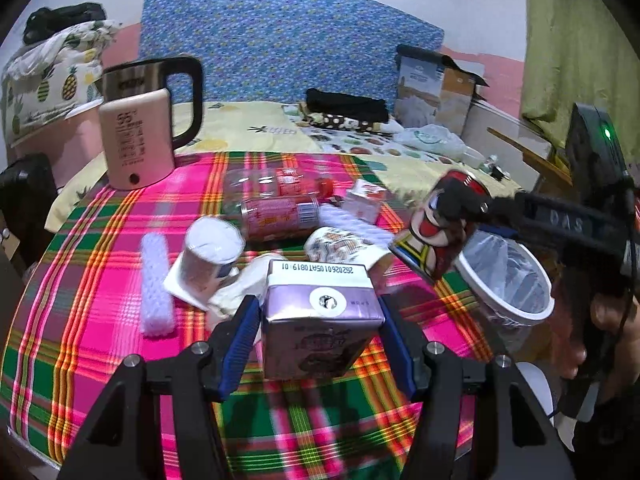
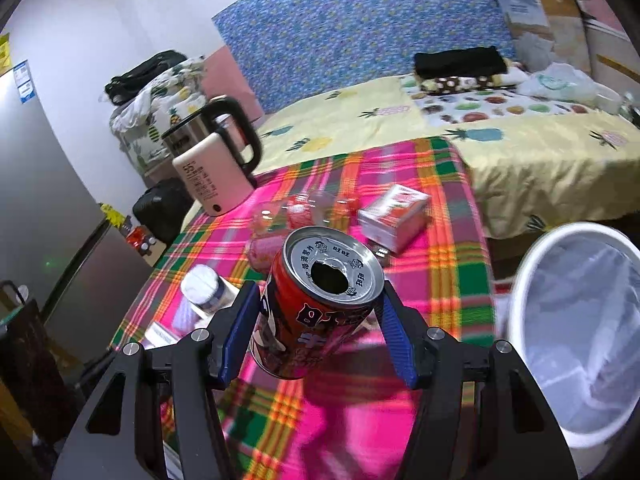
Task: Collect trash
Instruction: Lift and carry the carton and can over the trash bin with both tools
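left gripper [image 1: 320,344]: its blue pads are clamped on the two sides of a purple drink carton [image 1: 322,320], which hangs clear of the plaid cloth [image 1: 100,280] (the foil straw hole faces the camera).
right gripper [image 2: 316,332]: closed around a red can [image 2: 320,300], pads on its flanks and the opened top towards the lens; the left wrist view shows the can tilted, just beside the bin's rim.
bin [image 2: 576,320]: white, lined with a clear bag, standing off the table's right edge; what shows of the inside looks empty, though the bottom is not fully in view.
done so far: two pieces are picked up and in the air; as far as i can judge, nothing has gone in yet.
left on the table: two clear plastic bottles [image 1: 276,196] lying side by side, a small red and white box [image 2: 394,216], a white cup [image 1: 212,256] on its side, a white foam net sleeve [image 1: 156,284], crumpled paper and a patterned wrapper [image 1: 340,246].
not trash: the pink kettle [image 1: 136,136] at the far left corner (it likely stays).
progress: early, most of the litter is uncollected.
next, probably: the can drops first, since it is nearest the bin, then the carton.
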Available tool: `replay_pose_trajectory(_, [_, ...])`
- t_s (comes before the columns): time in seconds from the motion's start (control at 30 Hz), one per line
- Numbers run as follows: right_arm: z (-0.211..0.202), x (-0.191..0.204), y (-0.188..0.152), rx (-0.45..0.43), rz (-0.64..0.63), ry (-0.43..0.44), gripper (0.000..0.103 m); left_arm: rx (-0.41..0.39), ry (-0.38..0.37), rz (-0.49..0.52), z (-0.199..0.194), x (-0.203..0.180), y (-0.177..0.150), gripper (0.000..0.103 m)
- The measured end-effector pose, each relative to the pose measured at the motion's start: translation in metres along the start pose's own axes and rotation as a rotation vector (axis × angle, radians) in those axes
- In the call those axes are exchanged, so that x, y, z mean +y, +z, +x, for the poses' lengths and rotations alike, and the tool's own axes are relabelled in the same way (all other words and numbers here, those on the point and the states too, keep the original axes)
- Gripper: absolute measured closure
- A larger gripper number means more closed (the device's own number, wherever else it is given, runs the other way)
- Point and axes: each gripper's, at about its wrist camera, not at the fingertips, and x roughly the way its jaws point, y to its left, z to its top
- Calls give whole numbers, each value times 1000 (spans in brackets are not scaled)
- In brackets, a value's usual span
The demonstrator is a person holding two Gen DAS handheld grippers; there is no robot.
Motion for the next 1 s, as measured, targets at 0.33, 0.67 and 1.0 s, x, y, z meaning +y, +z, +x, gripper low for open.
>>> replay_pose_trajectory(0.33, [-34, -51, -20, -44, 110, -111, 43, 33, -88, 66, 23, -45, 15, 42])
replay_pose_trajectory(0.67, [-66, -106, -34, -102, 205, -283, 43, 54, -201, 158, 58, -108, 37, 42])
replay_pose_trajectory(1.0, [-83, -141, -45, -114, 203, -443, 43, 69, -318, 217, 94, -165, 52, 42])
